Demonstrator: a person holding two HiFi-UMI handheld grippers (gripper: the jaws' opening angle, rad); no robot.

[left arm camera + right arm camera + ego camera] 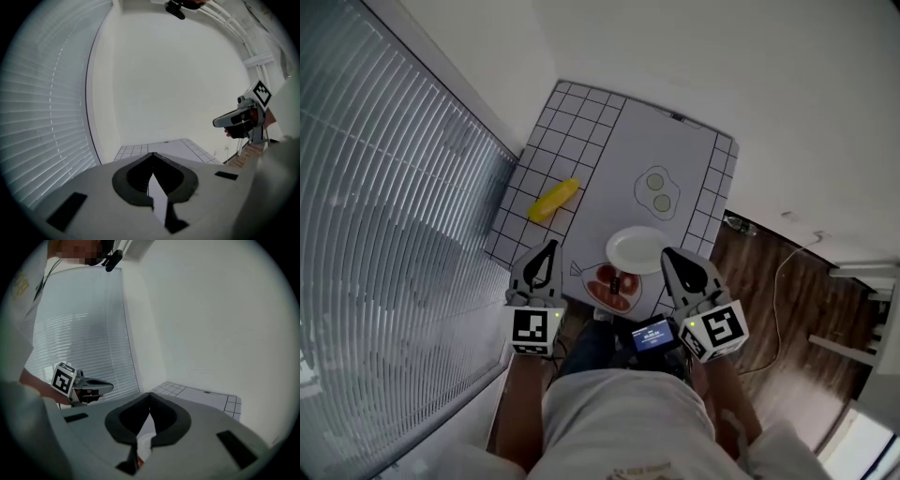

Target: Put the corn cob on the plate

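A yellow corn cob [554, 200] lies on the left, gridded part of the white table mat [623, 159]. The white plate [638, 249] sits near the mat's front edge, empty. My left gripper [546, 251] hovers shut near the table's front left corner, short of the corn, with nothing in it. My right gripper [675, 258] is shut too, just right of the plate. In the left gripper view the jaws [152, 157] meet at their tips, and the right gripper [234, 123] shows at the right. The right gripper view shows shut jaws [149, 397] and a bit of plate [145, 439] below them.
A printed picture of fried eggs [657, 191] marks the mat's middle, and a printed picture of meat [612, 287] lies by the plate. Window blinds [384, 225] run along the left. White walls stand behind the table. Wooden floor [769, 291] with a cable lies to the right.
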